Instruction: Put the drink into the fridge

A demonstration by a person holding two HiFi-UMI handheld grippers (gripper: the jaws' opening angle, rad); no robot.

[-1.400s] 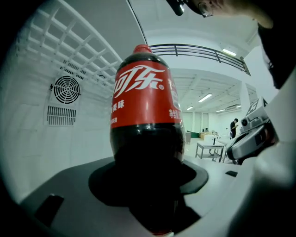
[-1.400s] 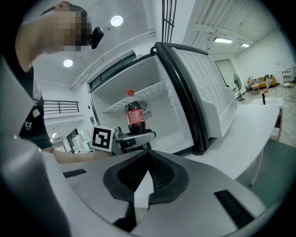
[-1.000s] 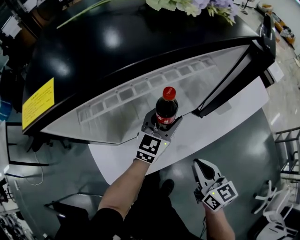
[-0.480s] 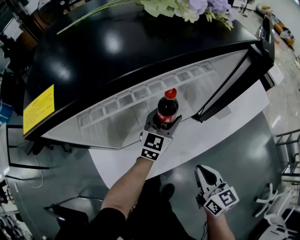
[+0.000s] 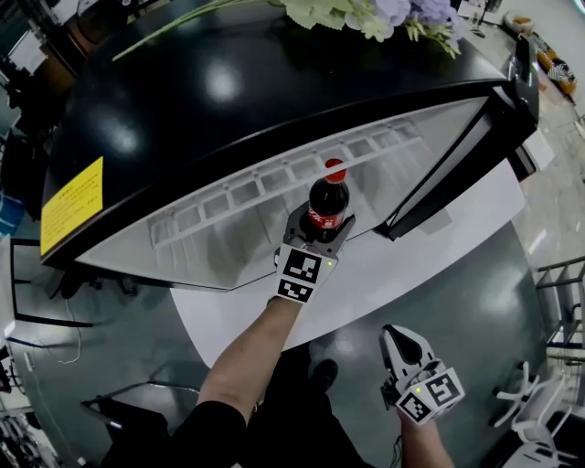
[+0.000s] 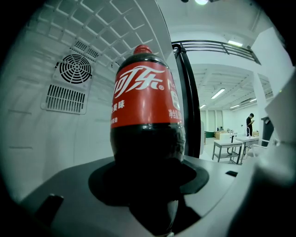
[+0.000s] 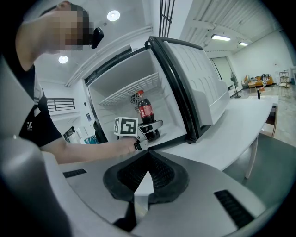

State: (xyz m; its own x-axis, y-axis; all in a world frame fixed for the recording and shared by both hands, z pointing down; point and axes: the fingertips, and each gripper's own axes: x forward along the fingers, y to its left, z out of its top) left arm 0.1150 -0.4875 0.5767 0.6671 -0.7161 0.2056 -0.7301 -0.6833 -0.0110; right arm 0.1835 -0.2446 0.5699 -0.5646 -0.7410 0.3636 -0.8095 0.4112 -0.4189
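Note:
The drink is a cola bottle point(image 5: 327, 203) with a red cap and red label, held upright. My left gripper point(image 5: 320, 234) is shut on its dark lower body. The bottle point(image 6: 146, 115) fills the left gripper view, with the fridge's white back wall and round fan grille point(image 6: 74, 69) behind it. In the right gripper view the bottle point(image 7: 145, 111) and left gripper point(image 7: 150, 127) are inside the open fridge, low over its floor; whether the base touches I cannot tell. My right gripper point(image 5: 395, 331) hangs low at the lower right, shut and empty point(image 7: 147, 157).
The fridge point(image 5: 228, 101) has a glossy black top and a white interior; its door point(image 5: 457, 160) stands open to the right. It sits on a white table point(image 5: 439, 238). Flowers point(image 5: 366, 11) lie on top. A wire shelf point(image 7: 127, 92) spans the upper interior.
My left gripper has carried the bottle a little deeper into the fridge opening. The right gripper has stayed where it was.

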